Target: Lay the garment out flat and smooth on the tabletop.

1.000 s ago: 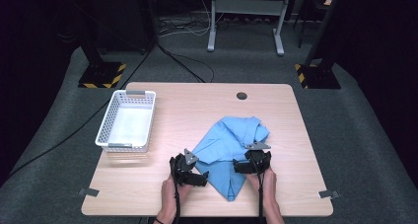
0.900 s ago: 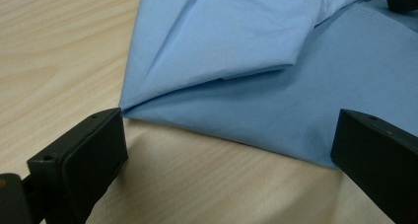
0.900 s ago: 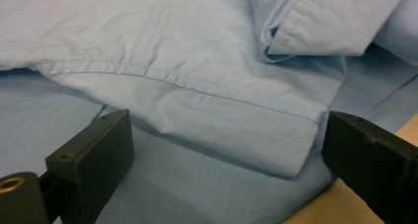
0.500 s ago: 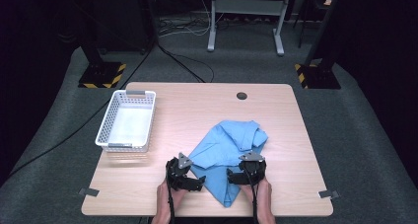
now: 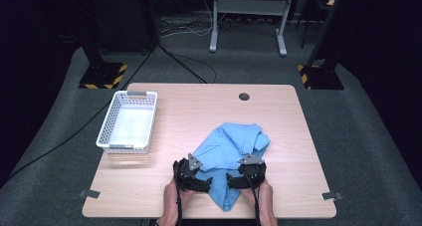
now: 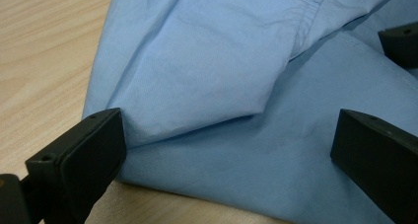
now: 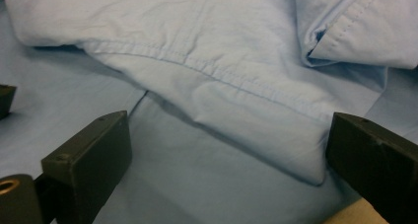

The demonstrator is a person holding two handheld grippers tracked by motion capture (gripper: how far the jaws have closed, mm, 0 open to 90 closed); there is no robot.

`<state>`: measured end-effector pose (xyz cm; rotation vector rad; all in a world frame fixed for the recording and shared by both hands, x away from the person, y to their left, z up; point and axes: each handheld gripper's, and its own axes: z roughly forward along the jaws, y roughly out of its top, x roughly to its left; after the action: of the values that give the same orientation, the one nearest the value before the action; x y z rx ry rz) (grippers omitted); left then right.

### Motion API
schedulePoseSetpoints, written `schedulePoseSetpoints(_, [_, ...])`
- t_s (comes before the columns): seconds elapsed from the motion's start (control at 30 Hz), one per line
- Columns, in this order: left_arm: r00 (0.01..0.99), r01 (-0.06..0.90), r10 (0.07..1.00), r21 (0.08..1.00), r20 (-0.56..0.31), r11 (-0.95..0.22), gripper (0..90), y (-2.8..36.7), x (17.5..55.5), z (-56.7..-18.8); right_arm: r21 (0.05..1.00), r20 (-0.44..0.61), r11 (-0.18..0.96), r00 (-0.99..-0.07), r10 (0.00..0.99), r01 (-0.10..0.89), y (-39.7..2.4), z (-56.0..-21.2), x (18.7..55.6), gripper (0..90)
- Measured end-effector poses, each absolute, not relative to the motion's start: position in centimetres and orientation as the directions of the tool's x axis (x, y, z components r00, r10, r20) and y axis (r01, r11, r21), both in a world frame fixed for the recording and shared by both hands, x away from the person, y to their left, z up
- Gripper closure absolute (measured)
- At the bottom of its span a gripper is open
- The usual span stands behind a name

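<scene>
High view, lower centre: left gripper (image 5: 205, 182) and right gripper (image 5: 232, 180), jaws spread wide and holding nothing, poised at the near edge of the crumpled blue shirt (image 5: 233, 149) — pre-grasp step, apparently; next, closing on the hem.

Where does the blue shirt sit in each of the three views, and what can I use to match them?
High view: blue shirt lies crumpled right of centre, near the table's front edge.
Left gripper view: the shirt spreads between the open jaws, bare wood at left.
Right gripper view: the shirt spans the open jaws.
Shared landmark: the light wooden tabletop beside the cloth's edge.
</scene>
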<state>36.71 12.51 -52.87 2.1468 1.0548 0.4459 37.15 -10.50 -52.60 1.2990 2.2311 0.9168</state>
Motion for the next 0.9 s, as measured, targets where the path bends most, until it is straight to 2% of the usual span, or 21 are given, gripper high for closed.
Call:
schedulePoseSetpoints(0.2, [0.61, 0.553, 0.792, 0.714, 0.002, -0.429, 0.1, 12.5, 36.7, -52.9, 0.726, 0.044, 0.307, -0.487, 0.872, 0.616, -12.2, -51.8, 40.4, 3.2])
schedulePoseSetpoints(0.37, [0.611, 0.553, 0.792, 0.714, 0.002, -0.429, 0.2, 12.5, 36.7, -52.9, 0.712, 0.018, 0.303, -0.449, 0.893, 0.633, -13.6, -51.3, 44.3, 2.8])
schedulePoseSetpoints(0.5, [0.611, 0.553, 0.792, 0.714, 0.002, -0.429, 0.1, 12.5, 36.7, -52.9, 0.745, 0.028, 0.245, -0.396, 0.918, 0.62, -14.8, -50.4, 46.1, 2.8])
schedulePoseSetpoints(0.63, [0.611, 0.553, 0.792, 0.714, 0.002, -0.429, 0.1, 12.5, 36.7, -52.9, 0.758, 0.037, 0.204, -0.352, 0.935, 0.62, -15.8, -49.9, 46.3, 1.8])
schedulePoseSetpoints(0.8, [0.61, 0.553, 0.792, 0.714, 0.002, -0.428, 0.1, 12.5, 36.7, -52.9, 0.779, 0.036, 0.155, -0.29, 0.956, 0.607, -18.0, -50.3, 44.5, 2.7])
schedulePoseSetpoints(0.9, [0.61, 0.554, 0.792, 0.714, 0.002, -0.428, 0.1, 12.5, 36.7, -52.9, 0.756, 0.045, 0.13, -0.25, 0.967, 0.641, -19.1, -51.1, 44.2, 2.5])
